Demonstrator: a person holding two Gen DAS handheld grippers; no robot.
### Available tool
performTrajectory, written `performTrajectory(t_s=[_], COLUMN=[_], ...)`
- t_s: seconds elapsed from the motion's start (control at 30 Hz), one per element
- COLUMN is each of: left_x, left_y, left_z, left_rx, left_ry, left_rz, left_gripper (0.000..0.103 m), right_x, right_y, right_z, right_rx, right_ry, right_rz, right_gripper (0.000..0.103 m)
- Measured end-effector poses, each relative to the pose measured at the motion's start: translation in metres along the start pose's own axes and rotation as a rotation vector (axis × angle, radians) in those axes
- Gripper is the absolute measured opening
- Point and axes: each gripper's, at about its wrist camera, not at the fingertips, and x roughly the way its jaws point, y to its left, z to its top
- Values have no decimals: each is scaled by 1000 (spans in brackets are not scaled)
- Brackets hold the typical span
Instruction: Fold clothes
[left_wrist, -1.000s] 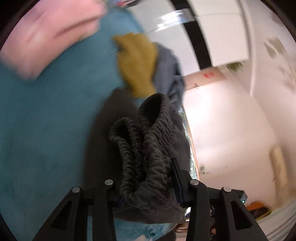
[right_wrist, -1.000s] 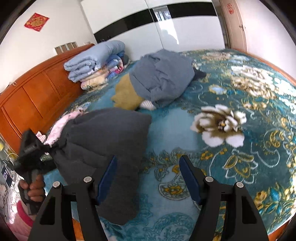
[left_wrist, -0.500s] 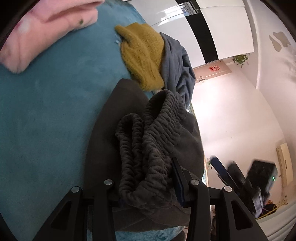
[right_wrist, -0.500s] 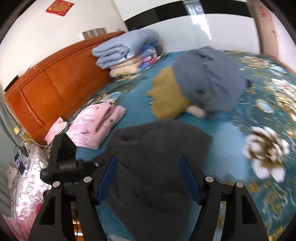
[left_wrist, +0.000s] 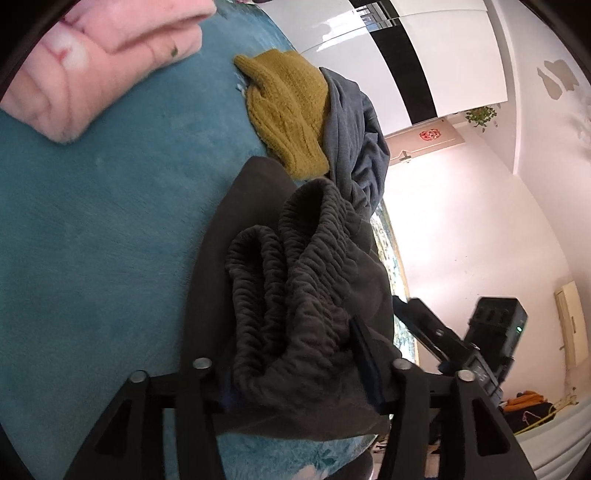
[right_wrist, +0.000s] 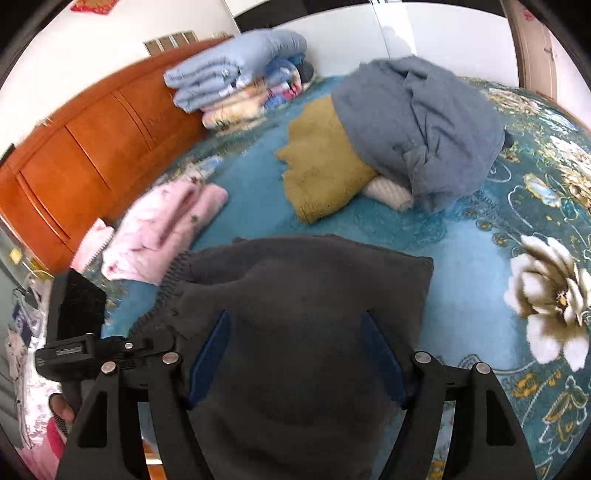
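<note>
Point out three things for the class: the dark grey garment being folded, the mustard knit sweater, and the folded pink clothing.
dark grey garment (left_wrist: 295, 280), left wrist view, on its bunched elastic waistband.
mustard knit sweater (left_wrist: 286, 110), left wrist view, on its cable-knit middle.
folded pink clothing (right_wrist: 166, 225), right wrist view, on its top fold.

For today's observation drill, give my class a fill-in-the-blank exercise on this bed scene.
1. The left gripper is shut on the dark grey garment's ribbed ____.
2. The right gripper's jaws are ____.
3. The mustard sweater lies partly under a ____ garment.
4. The folded pink garment lies near the ____ headboard.

Answers: waistband; open; blue-grey; wooden
</note>
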Motion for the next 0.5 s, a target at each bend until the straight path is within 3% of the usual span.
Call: performTrajectory(t_s=[0.27,0.37,0.5], left_x=[-52,-42,-9], left_y=[-51,-89,-119], left_z=[3,-4,-7], left_rx=[184,328,436], left_ry=[-177,-167,-107], left_rz=[152,153,141], left_gripper=[67,68,68], right_x=[-38,-41,-47], right_y=[-2,-3,5], right_z=[-17,-19,-22], right_rx=[-3,12,-9], right_ry=[-49,-52,-66], right_rz=[-24,-25,-19], right_gripper=[74,74,74])
